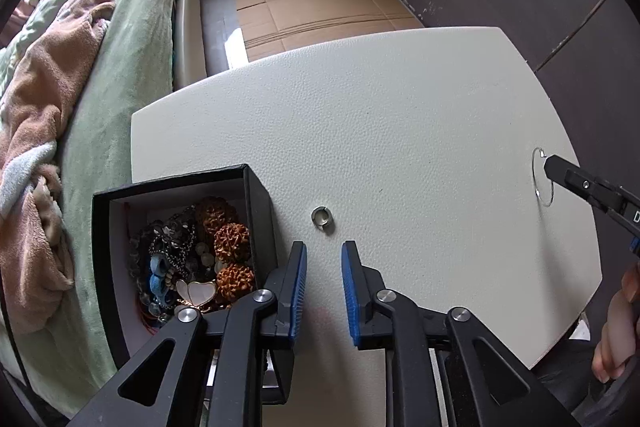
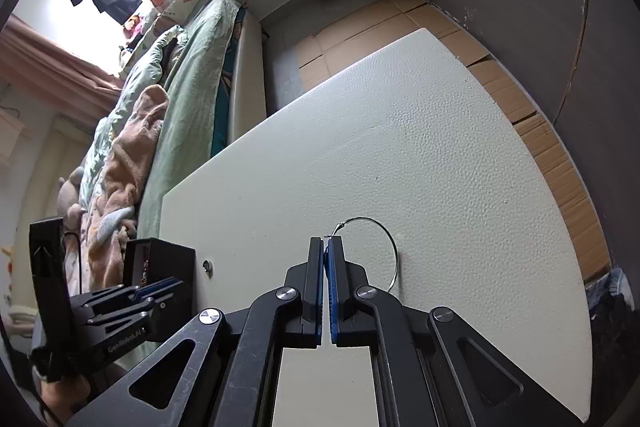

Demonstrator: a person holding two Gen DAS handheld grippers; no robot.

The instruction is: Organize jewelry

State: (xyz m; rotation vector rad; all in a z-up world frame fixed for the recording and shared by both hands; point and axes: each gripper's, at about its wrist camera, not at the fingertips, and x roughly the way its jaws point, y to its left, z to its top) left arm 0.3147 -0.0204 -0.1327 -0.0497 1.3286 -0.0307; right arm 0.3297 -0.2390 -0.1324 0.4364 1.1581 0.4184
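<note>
Two grippers work: the right gripper (image 2: 328, 243) pinches a thin hoop earring (image 2: 382, 247), while the spread left gripper (image 1: 324, 259) hovers behind a small ring (image 1: 323, 217), likely next into the jewelry box (image 1: 256, 211) at its left.

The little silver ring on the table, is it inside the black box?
No, the little silver ring lies on the bare white table, just beside the black box.
</note>
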